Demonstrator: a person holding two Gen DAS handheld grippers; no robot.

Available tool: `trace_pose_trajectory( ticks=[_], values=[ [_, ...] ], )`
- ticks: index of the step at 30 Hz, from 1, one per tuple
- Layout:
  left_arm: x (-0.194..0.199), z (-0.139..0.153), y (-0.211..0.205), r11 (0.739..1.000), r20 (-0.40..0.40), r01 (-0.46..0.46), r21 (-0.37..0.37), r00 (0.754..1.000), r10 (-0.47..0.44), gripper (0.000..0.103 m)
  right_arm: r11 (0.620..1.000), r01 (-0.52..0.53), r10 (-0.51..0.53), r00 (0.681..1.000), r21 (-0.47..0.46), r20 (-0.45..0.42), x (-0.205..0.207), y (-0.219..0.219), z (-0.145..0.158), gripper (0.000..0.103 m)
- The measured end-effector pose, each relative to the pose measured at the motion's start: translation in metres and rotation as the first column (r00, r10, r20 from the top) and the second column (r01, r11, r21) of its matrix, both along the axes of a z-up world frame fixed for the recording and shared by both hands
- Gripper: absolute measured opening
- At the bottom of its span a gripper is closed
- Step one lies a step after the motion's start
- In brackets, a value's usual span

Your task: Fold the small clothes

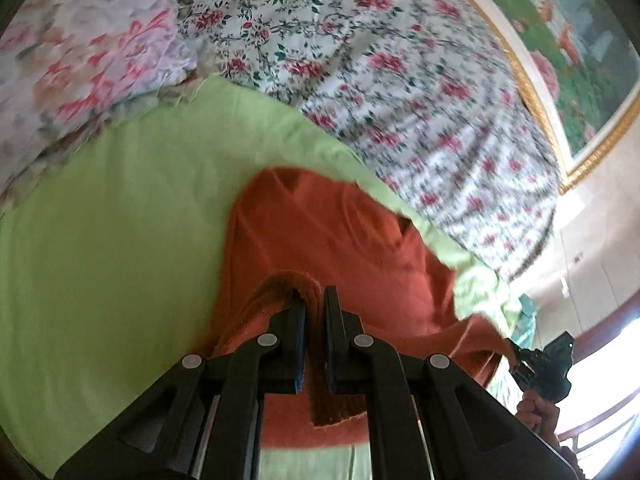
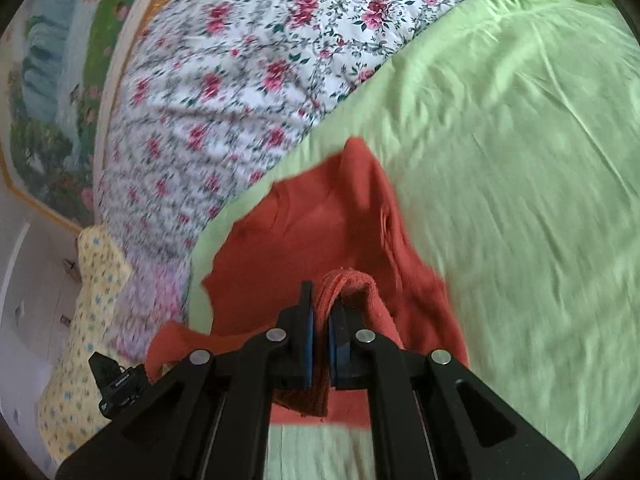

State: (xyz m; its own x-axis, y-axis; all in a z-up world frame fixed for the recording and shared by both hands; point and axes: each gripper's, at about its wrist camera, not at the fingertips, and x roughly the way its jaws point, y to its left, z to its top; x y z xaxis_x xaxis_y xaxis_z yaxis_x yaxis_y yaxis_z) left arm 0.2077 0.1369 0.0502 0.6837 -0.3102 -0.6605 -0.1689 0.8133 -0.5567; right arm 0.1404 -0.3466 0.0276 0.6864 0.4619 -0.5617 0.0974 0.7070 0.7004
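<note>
Left gripper: the left gripper (image 1: 315, 312) is clamped tight on a bunched edge of the orange garment (image 1: 332, 232), low in the middle of the left wrist frame; the cloth loops over the fingertips and a strip hangs between the jaws.
Right gripper: the right gripper (image 2: 322, 312) is likewise pinched closed on a fold of the orange garment (image 2: 320, 232), low centre of the right wrist frame.
Garment: it spreads from both grips across the middle of each frame, over the green sheet (image 1: 112, 220).
Green sheet: it fills the left side of the left view and the right side of the right view (image 2: 520, 200).
Floral bedcover: the floral bedcover (image 1: 380, 60) runs along the top of both frames.
Framed painting: the gold-framed painting (image 1: 580, 60) sits at the upper right of the left view.
</note>
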Motion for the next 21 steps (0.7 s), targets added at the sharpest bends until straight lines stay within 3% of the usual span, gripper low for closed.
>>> trace_pose_trajectory(
  ticks=[8, 13, 21],
  values=[
    [0.082, -0.017, 0.003, 0.999, -0.026, -0.026, 0.048, 0.999, 0.027, 0.006, 0.999, -0.013, 0.012, 1.0, -0.04, -0.019, 0.094, 0.003, -0.015, 0.006],
    [0.108, -0.031, 0.006, 0.998, -0.038, -0.036, 0.057, 0.999, 0.038, 0.006, 0.999, -0.005, 0.003, 0.999, -0.035, -0.036, 0.126, 0.0, -0.029, 0.006],
    [0.127, -0.081, 0.033, 0.991, -0.108, -0.136, -0.003, 0.985, 0.135, 0.006, 0.998, 0.022, -0.027, 0.994, -0.056, -0.104, 0.152, -0.007, -0.062, 0.006]
  ],
)
